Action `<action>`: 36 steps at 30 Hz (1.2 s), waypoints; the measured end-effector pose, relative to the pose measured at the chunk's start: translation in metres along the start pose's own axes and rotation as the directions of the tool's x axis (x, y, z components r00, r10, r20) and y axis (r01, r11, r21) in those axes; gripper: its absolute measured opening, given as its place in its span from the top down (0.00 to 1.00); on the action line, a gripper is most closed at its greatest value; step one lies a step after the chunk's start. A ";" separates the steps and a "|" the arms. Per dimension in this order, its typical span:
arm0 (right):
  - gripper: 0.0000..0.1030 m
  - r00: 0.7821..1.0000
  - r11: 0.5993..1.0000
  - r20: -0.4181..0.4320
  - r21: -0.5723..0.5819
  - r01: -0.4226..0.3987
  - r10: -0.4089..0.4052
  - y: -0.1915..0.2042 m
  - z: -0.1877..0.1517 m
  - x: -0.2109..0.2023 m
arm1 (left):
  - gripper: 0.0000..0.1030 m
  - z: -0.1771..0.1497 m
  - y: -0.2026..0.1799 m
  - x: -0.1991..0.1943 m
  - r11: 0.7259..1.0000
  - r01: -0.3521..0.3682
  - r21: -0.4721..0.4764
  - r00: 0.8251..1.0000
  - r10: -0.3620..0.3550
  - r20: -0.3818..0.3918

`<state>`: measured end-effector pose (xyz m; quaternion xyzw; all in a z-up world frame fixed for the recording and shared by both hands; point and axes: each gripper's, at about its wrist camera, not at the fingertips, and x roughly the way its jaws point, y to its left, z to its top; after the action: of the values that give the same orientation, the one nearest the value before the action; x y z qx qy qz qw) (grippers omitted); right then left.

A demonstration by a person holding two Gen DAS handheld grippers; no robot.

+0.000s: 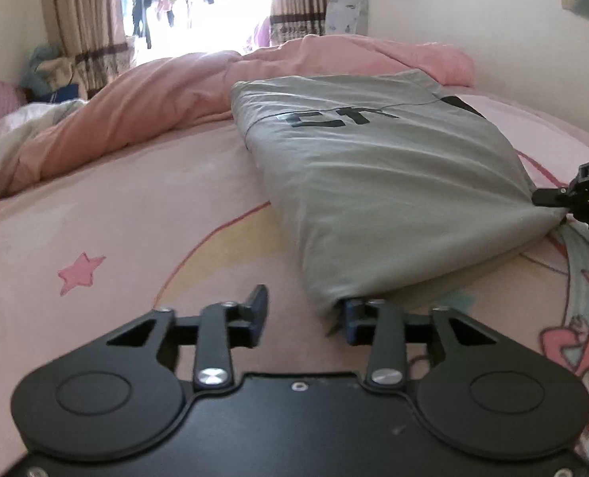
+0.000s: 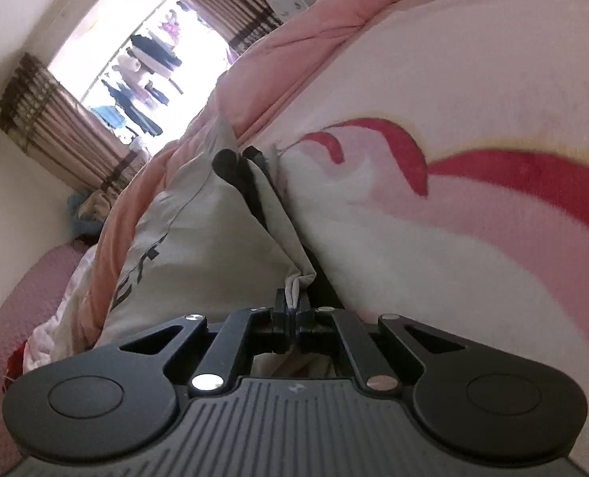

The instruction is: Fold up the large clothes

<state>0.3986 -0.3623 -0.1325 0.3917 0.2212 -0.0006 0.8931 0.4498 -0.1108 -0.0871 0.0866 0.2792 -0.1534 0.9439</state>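
Note:
A folded grey garment (image 1: 374, 183) with black lettering lies on the pink bed sheet (image 1: 115, 238). My left gripper (image 1: 304, 316) is open, low over the sheet, its right finger just under the garment's near corner. My right gripper (image 2: 293, 310) is shut on a grey corner of the garment (image 2: 199, 246), lifting it a little; it also shows in the left wrist view (image 1: 560, 198) at the garment's right corner. A black collar or trim (image 2: 238, 175) shows along the folded edge.
A pink quilt (image 1: 155, 103) is bunched along the far side of the bed. A curtained window (image 1: 191, 4) with hanging clothes is behind it. White bedding (image 1: 0, 139) lies at the far left. The sheet has a star and cartoon print.

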 end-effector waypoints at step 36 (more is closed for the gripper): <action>0.96 0.981 0.868 0.033 -0.461 0.186 -0.192 0.082 -0.020 0.006 | 0.76 0.032 0.017 0.026 0.906 0.336 -0.256 0.936 -0.351 -0.013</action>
<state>0.4099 -0.2904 -0.0898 0.1447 0.2582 -0.0326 0.9546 0.4922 -0.1093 -0.0738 -0.0791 0.3346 -0.2779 0.8970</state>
